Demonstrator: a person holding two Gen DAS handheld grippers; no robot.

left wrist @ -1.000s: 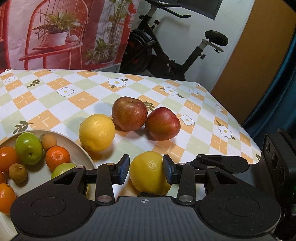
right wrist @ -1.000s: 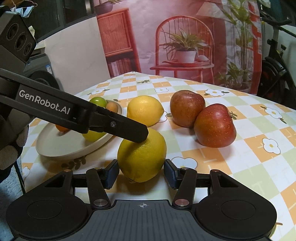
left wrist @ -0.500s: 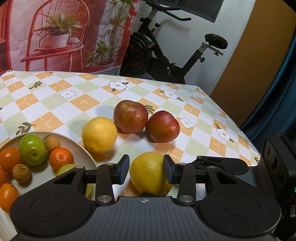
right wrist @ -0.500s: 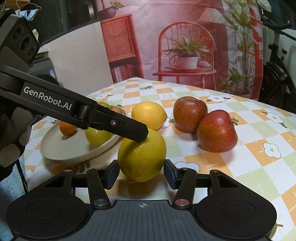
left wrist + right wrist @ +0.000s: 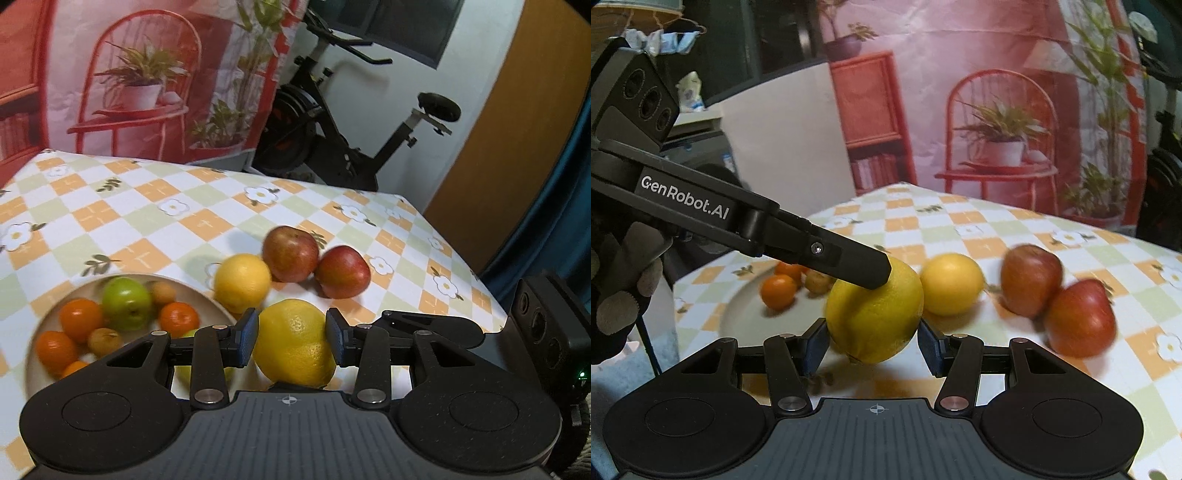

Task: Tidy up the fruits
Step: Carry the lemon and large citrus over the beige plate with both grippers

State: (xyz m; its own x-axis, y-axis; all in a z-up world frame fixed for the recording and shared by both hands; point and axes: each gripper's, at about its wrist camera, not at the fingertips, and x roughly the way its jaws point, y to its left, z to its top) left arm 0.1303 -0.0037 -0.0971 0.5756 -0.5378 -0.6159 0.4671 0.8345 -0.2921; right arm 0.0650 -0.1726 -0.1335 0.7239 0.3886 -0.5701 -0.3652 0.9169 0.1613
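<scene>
Two grippers share one big yellow dimpled citrus fruit (image 5: 295, 341). The left gripper (image 5: 291, 338) has its blue pads partly closed and pressing on the fruit's flanks, low in the centre of the left wrist frame. In the right wrist frame the right gripper (image 5: 871, 341) hugs the same fruit from another side, pads against it. It appears lifted clear of the checked floral tablecloth (image 5: 155, 221). The key relation: the round beige plate of small oranges and green fruit (image 5: 207, 295) lies to the lower left, nearer the left gripper, so the carry likely goes that way.
</scene>
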